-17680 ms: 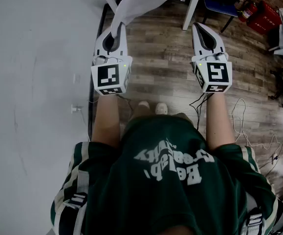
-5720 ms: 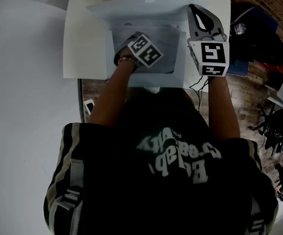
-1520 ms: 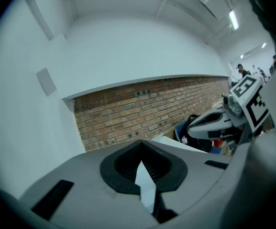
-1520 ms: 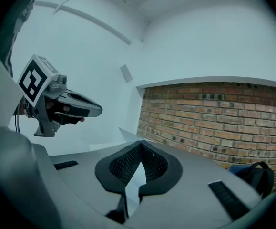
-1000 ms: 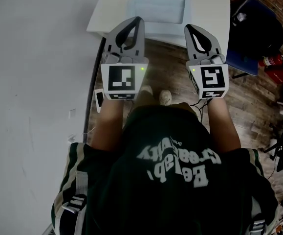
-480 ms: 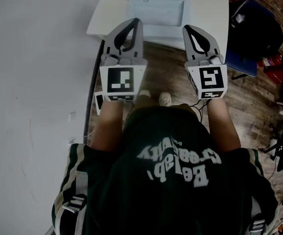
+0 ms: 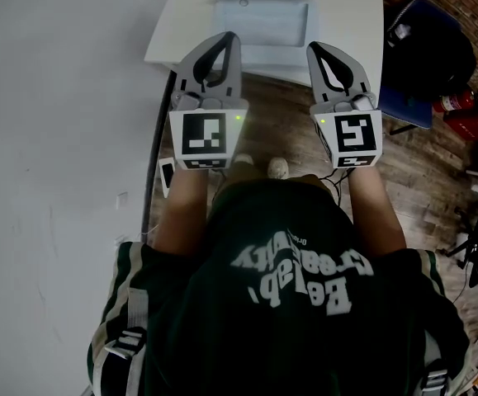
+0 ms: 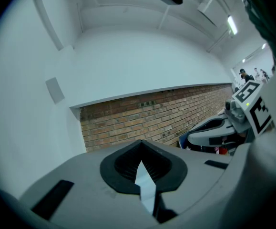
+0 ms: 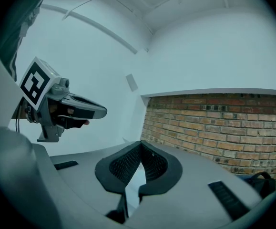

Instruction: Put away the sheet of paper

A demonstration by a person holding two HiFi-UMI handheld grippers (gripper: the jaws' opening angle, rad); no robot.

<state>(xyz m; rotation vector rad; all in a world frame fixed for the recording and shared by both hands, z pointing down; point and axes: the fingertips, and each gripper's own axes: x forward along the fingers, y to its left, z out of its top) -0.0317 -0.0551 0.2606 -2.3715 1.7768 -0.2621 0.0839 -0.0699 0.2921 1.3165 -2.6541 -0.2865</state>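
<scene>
Count: two handheld grey two-jaw tongs, left tongs (image 7: 229, 40) and right tongs (image 7: 314, 49). Two white cubes with black square markers, one per tong body: left cube (image 7: 203, 137), right cube (image 7: 350, 137). One white rectangular surface (image 7: 350, 19). One pale blue-grey flat rectangular case (image 7: 263, 19) on it. Sheet of paper: none visible in any view.

Pose: left forearm (image 7: 181, 209) and right forearm (image 7: 375, 205) reach out in front of the body, side by side, roughly parallel. Both tongs are level over the brown wood-plank floor (image 7: 280, 118), pointing at the surface. Each gripper view catches the other tongs off to one side, with a red brick wall (image 8: 142, 116) ahead.

Tongs state: left jaws closed tip to tip, nothing between. Right jaws likewise together at the tip, nothing clamped.

Task thing: the sheet is hidden, so I can't place it directly. The case lies flat on the surface, top down, nothing poking out. In the head view it sits beyond the tips, between the two tongs. Left tips overlap the surface's near edge, right tips sit by the case's near right corner. Contact can't be judged there; the gripper views show nothing at the jaws.
</scene>
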